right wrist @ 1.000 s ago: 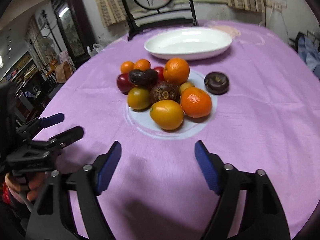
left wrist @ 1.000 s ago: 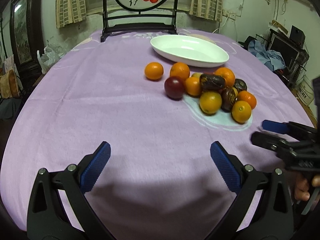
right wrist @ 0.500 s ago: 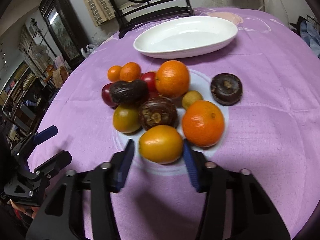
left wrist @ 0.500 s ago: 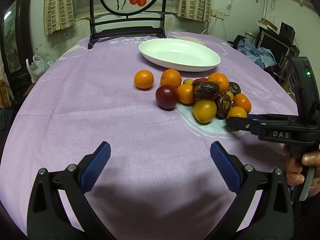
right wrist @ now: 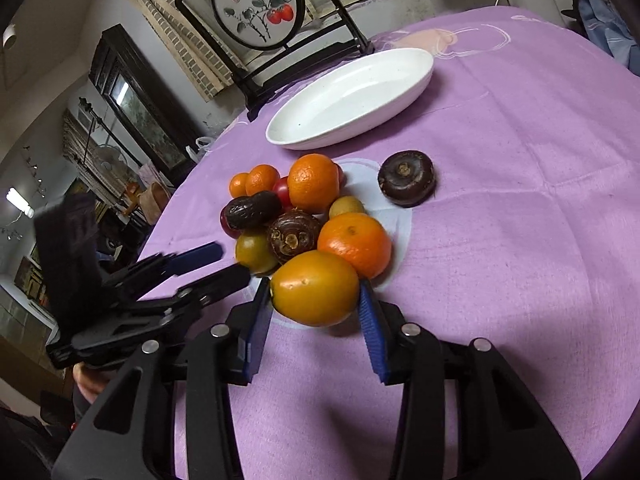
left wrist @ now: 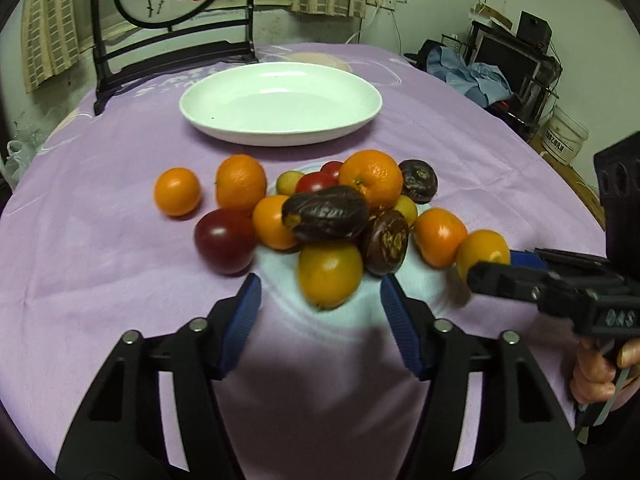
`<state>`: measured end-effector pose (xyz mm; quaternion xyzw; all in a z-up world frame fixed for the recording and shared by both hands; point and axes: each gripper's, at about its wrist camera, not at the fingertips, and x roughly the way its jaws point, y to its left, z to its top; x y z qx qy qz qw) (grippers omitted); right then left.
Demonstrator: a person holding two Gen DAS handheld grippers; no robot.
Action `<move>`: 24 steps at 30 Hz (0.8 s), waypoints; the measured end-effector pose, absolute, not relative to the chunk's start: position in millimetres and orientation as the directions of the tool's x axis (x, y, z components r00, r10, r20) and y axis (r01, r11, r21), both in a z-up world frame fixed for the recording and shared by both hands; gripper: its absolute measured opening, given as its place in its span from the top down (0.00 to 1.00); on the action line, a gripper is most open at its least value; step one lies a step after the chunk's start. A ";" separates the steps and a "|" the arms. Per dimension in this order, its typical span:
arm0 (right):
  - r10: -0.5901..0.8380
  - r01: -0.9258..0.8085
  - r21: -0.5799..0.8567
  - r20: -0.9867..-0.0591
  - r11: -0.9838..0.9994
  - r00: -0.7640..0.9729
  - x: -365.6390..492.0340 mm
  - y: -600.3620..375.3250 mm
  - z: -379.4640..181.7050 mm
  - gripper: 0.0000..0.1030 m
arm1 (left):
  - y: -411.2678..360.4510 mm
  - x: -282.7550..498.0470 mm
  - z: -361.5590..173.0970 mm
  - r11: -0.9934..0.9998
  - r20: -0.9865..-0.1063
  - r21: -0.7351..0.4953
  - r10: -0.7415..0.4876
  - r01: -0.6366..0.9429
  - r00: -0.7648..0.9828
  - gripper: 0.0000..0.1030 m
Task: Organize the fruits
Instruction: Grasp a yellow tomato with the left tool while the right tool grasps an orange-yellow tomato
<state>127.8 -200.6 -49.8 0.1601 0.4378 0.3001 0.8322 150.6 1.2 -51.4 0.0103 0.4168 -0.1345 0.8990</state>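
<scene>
A pile of oranges, red tomatoes and dark brown fruits (left wrist: 328, 212) lies on the purple cloth, in front of an empty white oval dish (left wrist: 280, 136) (right wrist: 352, 96). My right gripper (right wrist: 314, 292) (left wrist: 494, 268) is shut on a yellow-orange fruit (right wrist: 316, 280) (left wrist: 482, 250) at the pile's near right edge, with a blue pad against each side. My left gripper (left wrist: 320, 300) (right wrist: 228, 262) is open. Its tips flank another yellow-orange fruit (left wrist: 328, 272) without touching it.
A dark round fruit (right wrist: 406, 178) sits apart, right of the pile. One small orange (left wrist: 176, 192) lies alone on the left. A black chair (left wrist: 172, 48) stands behind the dish. Shelves and clothes (left wrist: 480, 72) crowd the room's right side.
Both grippers moved forward to the pile. The right jaws narrowed and closed on the near yellow-orange fruit. The left jaws narrowed around a second one.
</scene>
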 end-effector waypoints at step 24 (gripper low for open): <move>0.684 -0.417 0.543 -0.601 0.729 0.414 133.1 -195.2 -41.8 0.58 | 6.9 144.7 -52.5 0.937 -0.749 -0.199 -0.335 0.288 0.572 0.64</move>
